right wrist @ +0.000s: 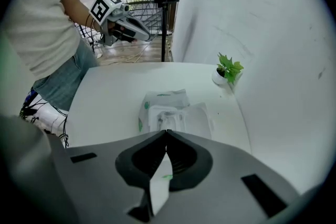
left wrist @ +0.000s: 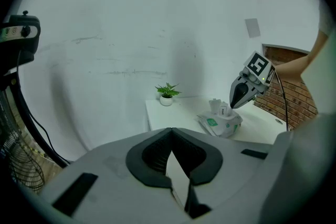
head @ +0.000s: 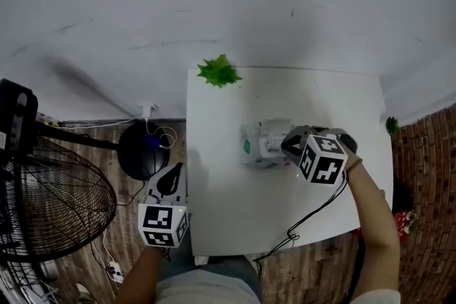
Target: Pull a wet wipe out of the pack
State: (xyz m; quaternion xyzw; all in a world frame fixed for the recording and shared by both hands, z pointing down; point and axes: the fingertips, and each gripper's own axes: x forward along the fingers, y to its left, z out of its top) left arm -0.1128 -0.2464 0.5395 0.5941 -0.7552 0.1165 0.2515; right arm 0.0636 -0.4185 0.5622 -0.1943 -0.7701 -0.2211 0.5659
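1. The soft white wet-wipe pack with green print [head: 258, 152] lies flat on the white rectangular table [head: 224, 213], near the middle and a little toward the right side in the head view
2. Its white plastic lid flap [right wrist: 203, 117] is folded open and rests beside the pack's opening, on the side nearer the pale wall
3. The right gripper [right wrist: 167, 131] has its two dark-padded jaws pressed together at the tips, with nothing gripped ahead of them. A pale sliver shows in the slit behind the tips, and I cannot tell what it is
4. In the head view that gripper's tips sit at the right end of the pack. From the left gripper view it hangs tip-down just over the pack, next to a white piece that stands up from the top. Whether the tips touch the pack cannot be told
5. The left gripper [left wrist: 171, 129] also has its jaws closed tip to tip, and they are empty. It is held off the table's left edge, over the wood-patterned floor, well apart from the pack
6. A small green-leaved plant in a white pot [head: 219, 71] stands at the table's far left corner, against the wall
7. A black wire-caged fan [head: 50, 203] stands on the floor left of the table, with a round black base [head: 144, 151] and white cables lying near it
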